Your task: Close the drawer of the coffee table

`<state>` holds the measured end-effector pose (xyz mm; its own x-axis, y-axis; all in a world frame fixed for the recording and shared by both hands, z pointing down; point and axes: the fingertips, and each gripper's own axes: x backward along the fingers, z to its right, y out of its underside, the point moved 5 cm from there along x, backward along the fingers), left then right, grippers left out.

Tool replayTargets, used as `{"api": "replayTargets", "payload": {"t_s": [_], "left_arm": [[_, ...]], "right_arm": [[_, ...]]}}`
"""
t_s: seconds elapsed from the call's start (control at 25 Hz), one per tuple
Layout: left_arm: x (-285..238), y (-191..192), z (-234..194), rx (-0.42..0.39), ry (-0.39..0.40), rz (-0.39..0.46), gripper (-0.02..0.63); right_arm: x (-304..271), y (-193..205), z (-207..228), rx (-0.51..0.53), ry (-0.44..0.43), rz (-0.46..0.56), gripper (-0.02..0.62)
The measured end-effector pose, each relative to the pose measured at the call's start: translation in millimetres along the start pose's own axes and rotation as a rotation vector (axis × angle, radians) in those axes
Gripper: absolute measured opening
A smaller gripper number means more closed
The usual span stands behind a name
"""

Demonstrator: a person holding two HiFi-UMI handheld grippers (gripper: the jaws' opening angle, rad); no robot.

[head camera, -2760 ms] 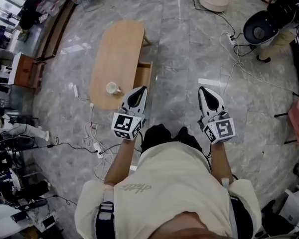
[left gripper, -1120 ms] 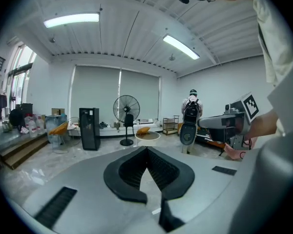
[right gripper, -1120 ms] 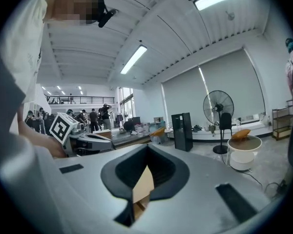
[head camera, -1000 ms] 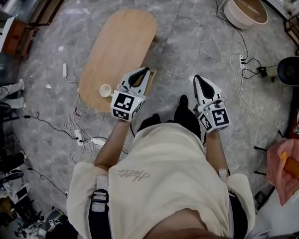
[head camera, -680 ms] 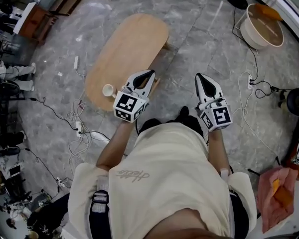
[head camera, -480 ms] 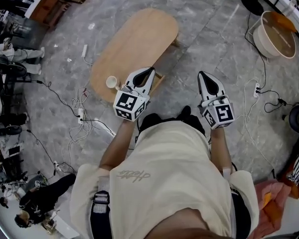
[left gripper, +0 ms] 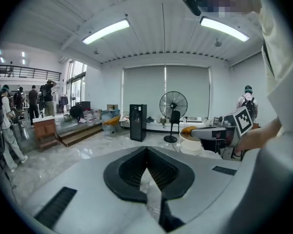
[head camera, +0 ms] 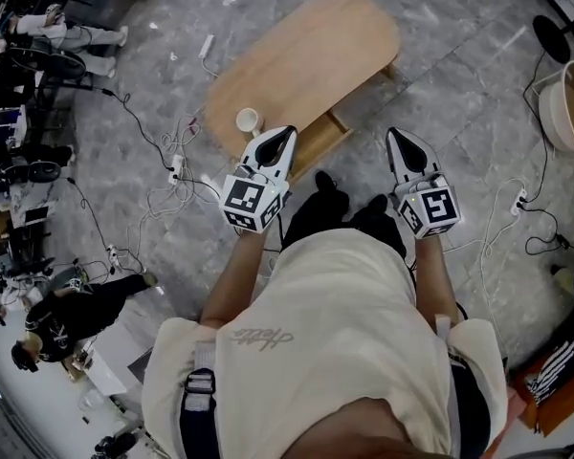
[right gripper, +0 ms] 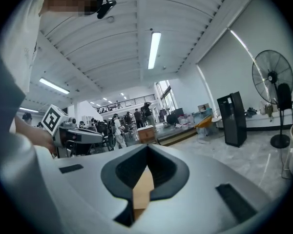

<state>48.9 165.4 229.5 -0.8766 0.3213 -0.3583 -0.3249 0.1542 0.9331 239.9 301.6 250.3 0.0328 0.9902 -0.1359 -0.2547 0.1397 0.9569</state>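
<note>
Fingers of the left gripper meet at their tips with nothing between them (only a thin wedge of floor shows through the slit). In the head view this gripper hangs over the floor near the end of the oval wooden worktop, touching nothing. A white cup stands upright on that end, just left of the gripper. Left of the worktop, a power strip and loose cables lie on the grey marble floor.

Right of the left gripper, the drawer sticks out from the worktop's near long side, partly open. It lies between the two grippers and is touched by neither. The person's black shoes stand just before it.

Further right, the right gripper is level with the left one and well apart from it. Its fingers are likewise pressed together and hold nothing; a sliver of wood colour shows through their slit. At the far right edge, a round basin sits on the floor.
</note>
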Motion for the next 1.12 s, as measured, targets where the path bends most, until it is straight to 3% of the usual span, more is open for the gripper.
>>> {"api": "replayTargets", "payload": {"t_s": [0.36, 0.6, 0.84, 1.12], "left_arm": [[4, 16, -83, 0.074, 0.0, 0.062, 0.005], [9, 12, -129, 0.037, 0.025, 0.115, 0.005], [24, 33, -194, 0.087, -0.008, 0.093, 0.005], [40, 68, -238, 0.178, -0.132, 0.04, 0.005]], "right_arm": [[-80, -33, -66, 0.105, -0.066, -0.029, -0.006], [-131, -34, -97, 0.138, -0.069, -0.051, -0.006], [-191, -21, -122, 0.15, -0.141, -0.119, -0.006], [-250, -11, -137, 0.163, -0.271, -0.191, -0.006]]}}
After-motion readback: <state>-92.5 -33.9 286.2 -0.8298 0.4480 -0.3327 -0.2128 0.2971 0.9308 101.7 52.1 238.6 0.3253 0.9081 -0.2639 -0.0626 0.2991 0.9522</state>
